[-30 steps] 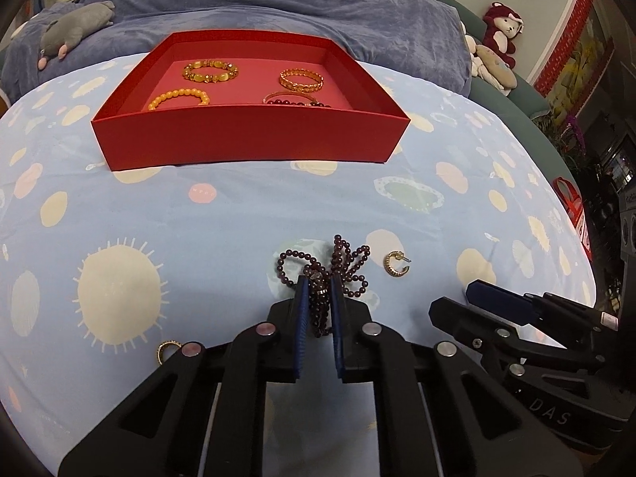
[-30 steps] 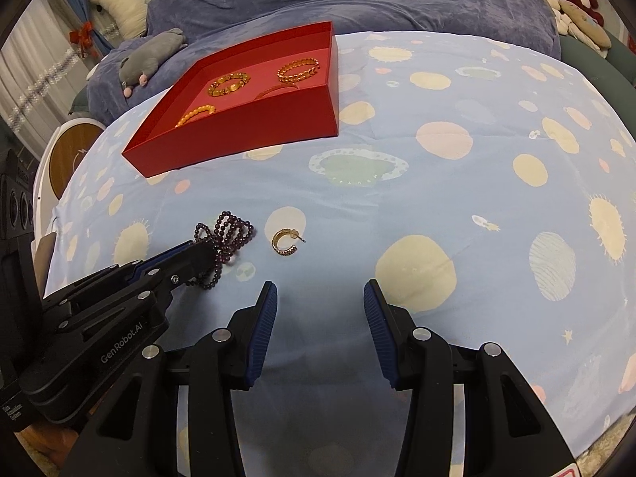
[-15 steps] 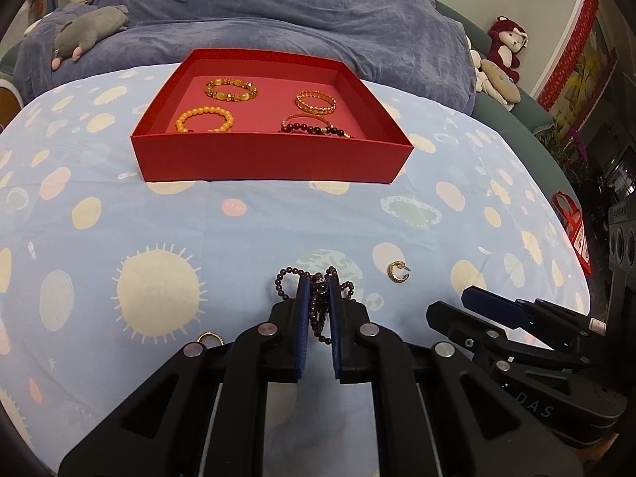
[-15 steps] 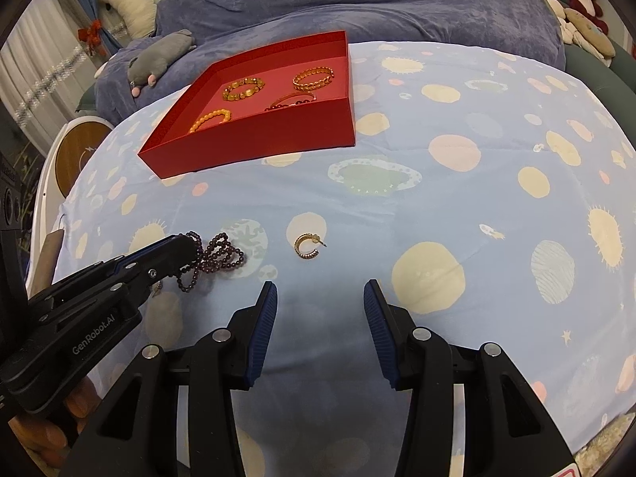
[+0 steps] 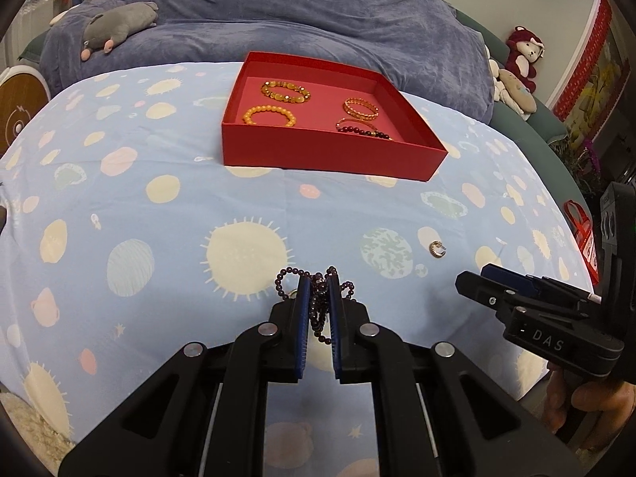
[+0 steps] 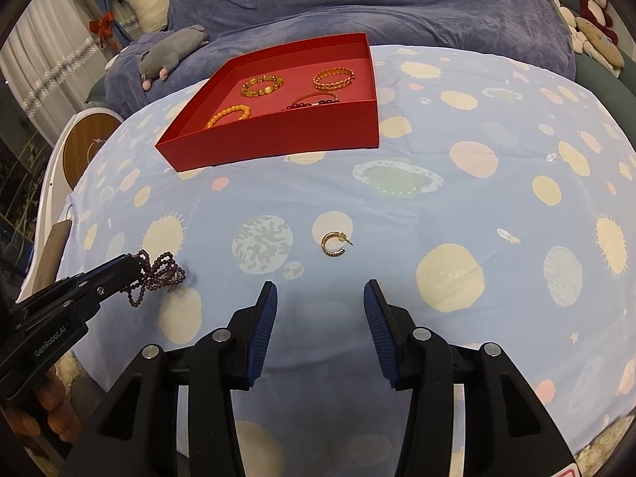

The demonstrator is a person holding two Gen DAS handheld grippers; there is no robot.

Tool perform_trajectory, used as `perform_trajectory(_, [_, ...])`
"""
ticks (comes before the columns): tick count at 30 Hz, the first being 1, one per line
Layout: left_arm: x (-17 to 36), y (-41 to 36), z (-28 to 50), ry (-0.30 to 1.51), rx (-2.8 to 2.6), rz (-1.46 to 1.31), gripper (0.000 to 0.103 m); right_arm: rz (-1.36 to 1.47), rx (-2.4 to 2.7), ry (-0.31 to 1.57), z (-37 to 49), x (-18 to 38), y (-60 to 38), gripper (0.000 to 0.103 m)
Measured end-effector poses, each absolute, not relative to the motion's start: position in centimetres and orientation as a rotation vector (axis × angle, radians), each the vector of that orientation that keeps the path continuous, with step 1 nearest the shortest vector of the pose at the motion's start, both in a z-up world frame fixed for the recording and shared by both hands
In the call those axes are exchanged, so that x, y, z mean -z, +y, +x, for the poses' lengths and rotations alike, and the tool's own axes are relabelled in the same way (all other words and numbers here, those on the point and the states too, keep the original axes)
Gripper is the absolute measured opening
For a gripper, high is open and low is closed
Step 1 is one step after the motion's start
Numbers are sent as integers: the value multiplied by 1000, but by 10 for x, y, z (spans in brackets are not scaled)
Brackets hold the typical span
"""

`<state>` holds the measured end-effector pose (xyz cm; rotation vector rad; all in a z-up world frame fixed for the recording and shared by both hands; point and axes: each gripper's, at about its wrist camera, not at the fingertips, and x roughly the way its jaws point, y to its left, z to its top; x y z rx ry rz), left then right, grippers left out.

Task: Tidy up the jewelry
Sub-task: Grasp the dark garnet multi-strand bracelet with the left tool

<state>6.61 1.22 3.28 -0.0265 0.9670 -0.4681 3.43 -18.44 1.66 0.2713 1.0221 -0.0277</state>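
Note:
My left gripper [image 5: 318, 282] is shut on a dark purple bead bracelet [image 5: 318, 302] and holds it above the cloth; the bracelet also shows in the right wrist view [image 6: 159, 274], hanging from the left gripper [image 6: 137, 268]. A red box [image 5: 330, 155] stands further back with several bracelets inside [image 5: 284, 91]; it also shows in the right wrist view [image 6: 278, 135]. A gold hoop earring [image 6: 334, 243] lies on the cloth just ahead of my open, empty right gripper [image 6: 320, 298]. The earring also shows in the left wrist view [image 5: 436, 249].
The surface is a light blue cloth with suns and planets [image 5: 159, 218]. A small gold ring [image 5: 291, 293] peeks out beside the left finger. A purple blanket [image 5: 278, 12], a grey plush [image 5: 119, 28] and soft toys [image 5: 520, 63] lie behind.
My left gripper has lifted the purple bracelet off the cloth and pulled back and left. The red box now looks farther away. The right gripper stays open near the earring.

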Motion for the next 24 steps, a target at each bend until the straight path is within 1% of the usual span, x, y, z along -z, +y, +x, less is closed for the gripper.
perform_trajectory(9, [-20, 34, 67, 1001, 412, -39, 9, 242, 12, 1032, 41, -11, -174, 45])
perform_trajectory(18, [-7, 28, 70, 1028, 416, -32, 9, 227, 48, 1025, 64, -4, -185, 45])
perform_trajectory(21, [-5, 25, 72, 1031, 419, -31, 9, 214, 50, 1029, 71, 0, -186, 42])
perform_trajectory(24, [-3, 22, 75, 1031, 419, -34, 9, 202, 51, 1031, 77, 3, -185, 42])
